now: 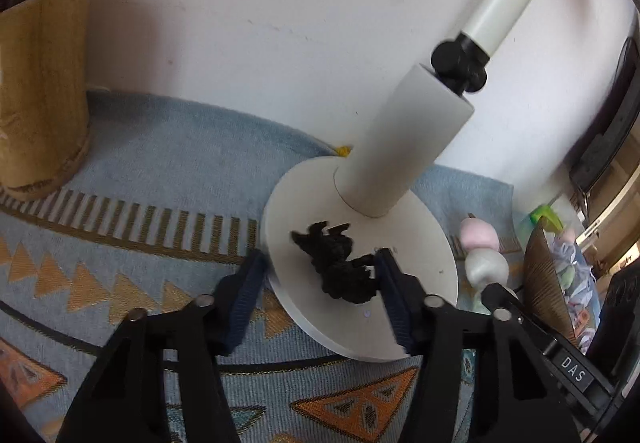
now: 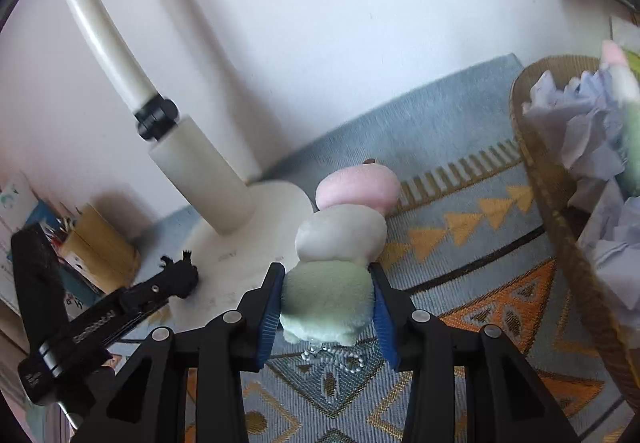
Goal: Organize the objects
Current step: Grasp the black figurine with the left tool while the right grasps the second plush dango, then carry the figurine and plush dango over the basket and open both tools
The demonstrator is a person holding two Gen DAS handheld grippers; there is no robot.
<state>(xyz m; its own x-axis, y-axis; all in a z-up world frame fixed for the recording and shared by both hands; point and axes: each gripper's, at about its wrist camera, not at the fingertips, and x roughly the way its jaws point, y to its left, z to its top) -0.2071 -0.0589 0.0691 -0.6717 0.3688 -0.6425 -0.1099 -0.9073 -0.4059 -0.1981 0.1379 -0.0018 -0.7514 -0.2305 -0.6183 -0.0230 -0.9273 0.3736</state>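
At centre frame, my right gripper (image 2: 326, 307) pinches the green end of a plush dumpling skewer (image 2: 340, 243) above the patterned rug (image 2: 472, 243); my left gripper (image 1: 320, 283) brackets a black toy figure (image 1: 336, 263) on the lamp base (image 1: 420, 263), contact unclear.

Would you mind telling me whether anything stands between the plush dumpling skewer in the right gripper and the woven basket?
Nothing visible does. The right gripper is shut on the green end of the plush skewer, and only bare patterned rug lies between it and the woven basket to its right, which already holds crumpled paper.
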